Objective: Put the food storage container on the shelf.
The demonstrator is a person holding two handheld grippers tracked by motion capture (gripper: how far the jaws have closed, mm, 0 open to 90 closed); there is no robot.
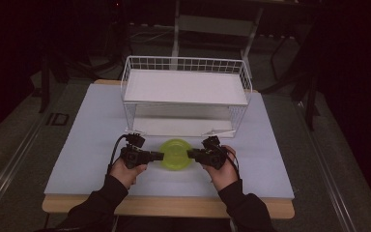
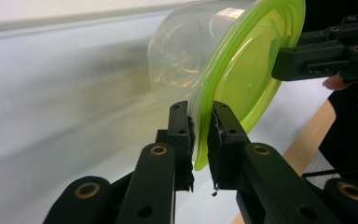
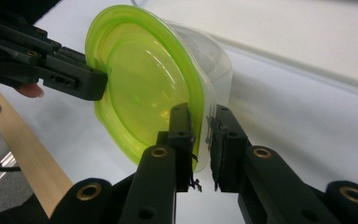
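Note:
A clear plastic container (image 1: 176, 153) with a lime-green lid lies between my two grippers near the table's front edge. My left gripper (image 1: 162, 156) pinches the lid's rim from the left, and my right gripper (image 1: 190, 153) pinches it from the right. In the left gripper view the jaws (image 2: 200, 111) are shut on the green lid's edge (image 2: 247, 70), with the clear tub (image 2: 182, 46) behind it. In the right gripper view the jaws (image 3: 200, 113) clamp the rim of the lid (image 3: 140, 93). The container sits tilted in both of these views.
A white wire rack (image 1: 186, 65) with a white shelf board stands just behind the container, its open front facing me. The pale table mat (image 1: 87, 145) spreads to both sides. A wooden table edge (image 1: 174, 205) runs along the front.

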